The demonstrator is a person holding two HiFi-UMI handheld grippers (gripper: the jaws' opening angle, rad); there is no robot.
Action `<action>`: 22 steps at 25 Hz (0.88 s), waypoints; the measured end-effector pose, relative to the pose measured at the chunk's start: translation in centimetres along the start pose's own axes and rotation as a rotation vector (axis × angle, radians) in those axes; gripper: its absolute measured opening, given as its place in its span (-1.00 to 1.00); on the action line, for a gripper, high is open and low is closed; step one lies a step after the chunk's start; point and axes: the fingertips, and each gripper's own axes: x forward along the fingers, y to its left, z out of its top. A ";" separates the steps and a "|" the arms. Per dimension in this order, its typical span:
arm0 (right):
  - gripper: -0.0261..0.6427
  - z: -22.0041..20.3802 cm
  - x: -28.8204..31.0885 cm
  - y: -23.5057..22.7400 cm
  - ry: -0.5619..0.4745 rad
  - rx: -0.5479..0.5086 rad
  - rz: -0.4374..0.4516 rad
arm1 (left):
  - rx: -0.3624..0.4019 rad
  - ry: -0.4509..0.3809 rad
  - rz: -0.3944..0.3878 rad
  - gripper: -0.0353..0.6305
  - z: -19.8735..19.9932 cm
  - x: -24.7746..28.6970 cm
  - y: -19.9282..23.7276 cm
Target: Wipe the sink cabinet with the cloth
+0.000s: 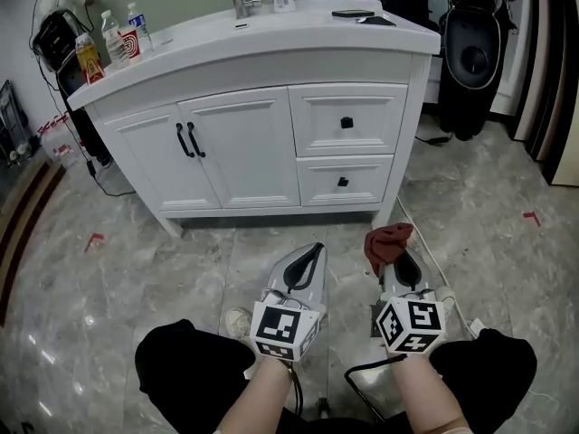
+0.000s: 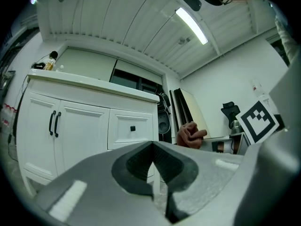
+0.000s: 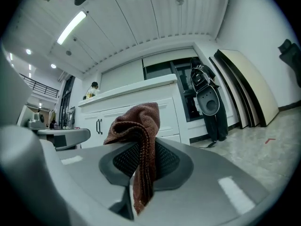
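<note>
In the head view, the sink cabinet (image 1: pixel 244 143) stands straight ahead of us, well apart, its long front running left to right. The right gripper (image 1: pixel 395 253), carrying the cloth (image 1: pixel 387 240), is nearer its right half. In the left gripper view, the left gripper (image 2: pixel 153 160) has its jaws pressed together on nothing. In the right gripper view, the jaws pinch the cloth, which droops over them.
</note>
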 end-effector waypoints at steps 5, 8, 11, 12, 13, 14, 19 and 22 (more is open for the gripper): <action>-0.66 -0.1 -3.0 1.7 0.007 0.023 0.000 | 0.027 -0.042 -0.026 -0.89 2.2 -2.4 -1.8; -0.66 -0.1 -3.8 2.3 0.007 0.031 -0.003 | 0.027 -0.053 -0.042 -0.89 2.8 -3.2 -2.9; -0.66 0.4 -4.2 3.0 -0.007 0.030 0.007 | 0.035 -0.055 -0.045 -0.89 2.9 -3.7 -3.4; -0.66 0.5 -4.4 3.1 -0.010 0.029 0.008 | 0.036 -0.053 -0.042 -0.89 2.9 -3.8 -3.4; -0.66 0.6 -4.5 3.2 -0.010 0.031 0.008 | 0.035 -0.052 -0.039 -0.89 2.8 -4.0 -3.4; -0.66 0.5 -4.6 3.1 -0.009 0.035 0.007 | 0.033 -0.051 -0.035 -0.89 2.8 -4.1 -3.3; -0.66 0.2 -4.6 2.7 0.007 0.041 0.004 | 0.017 -0.047 -0.019 -0.89 2.8 -4.1 -2.9; -0.66 0.1 -4.4 2.7 0.014 0.045 0.002 | 0.014 -0.042 -0.015 -0.89 2.6 -4.1 -2.7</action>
